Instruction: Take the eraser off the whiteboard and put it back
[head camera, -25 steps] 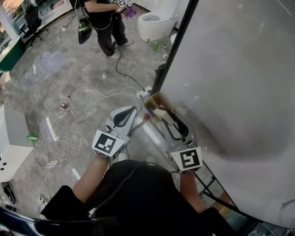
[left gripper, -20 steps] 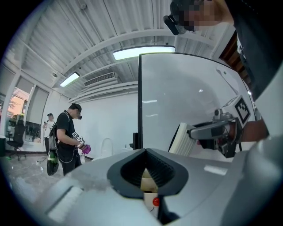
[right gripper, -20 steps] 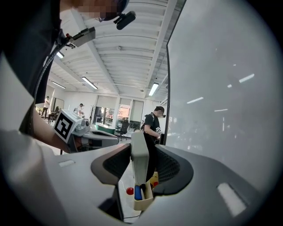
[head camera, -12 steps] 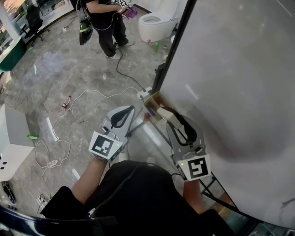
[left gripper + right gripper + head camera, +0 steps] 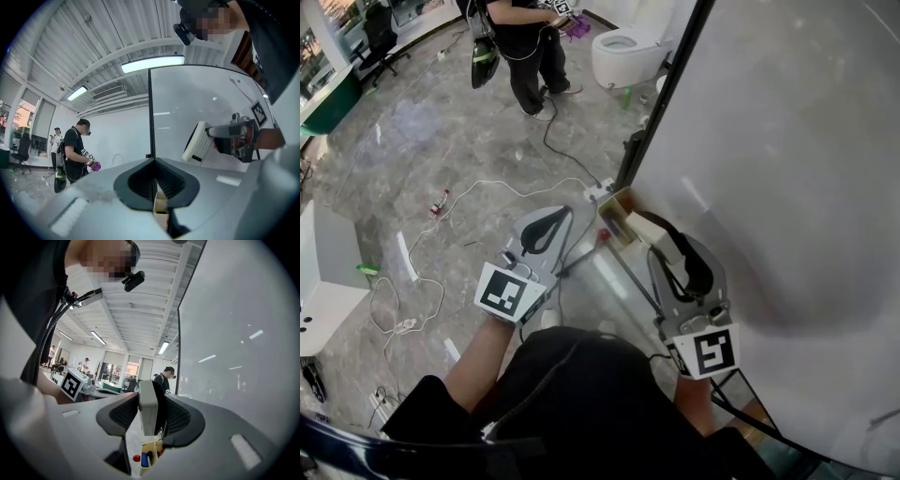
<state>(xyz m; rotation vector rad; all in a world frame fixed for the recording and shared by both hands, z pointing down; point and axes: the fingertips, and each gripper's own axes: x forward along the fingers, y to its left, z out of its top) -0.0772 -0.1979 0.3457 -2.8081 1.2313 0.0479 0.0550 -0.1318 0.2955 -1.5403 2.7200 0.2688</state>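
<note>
My right gripper [image 5: 660, 234] is shut on the eraser [image 5: 649, 228], a white block with a dark felt side, held close in front of the whiteboard [image 5: 787, 141]. In the right gripper view the eraser [image 5: 147, 411] stands upright between the two jaws. Below it is the board's small tray [image 5: 150, 458] with markers. The same tray [image 5: 614, 217] sits at the board's lower left corner. My left gripper [image 5: 546, 225] hangs to the left of the tray, shut and empty. From the left gripper view [image 5: 152, 161] the eraser [image 5: 199, 143] shows at the right.
The whiteboard's black frame post [image 5: 661, 103] runs up beside the tray. A person [image 5: 520, 47] stands at the far end near a toilet [image 5: 628, 47]. Cables [image 5: 487, 192] lie across the marble floor. A white cabinet [image 5: 323, 272] stands at the left.
Both grippers have risen. The right one has come up and back from the tray with the eraser still in its jaws. The left one shifted only slightly.
</note>
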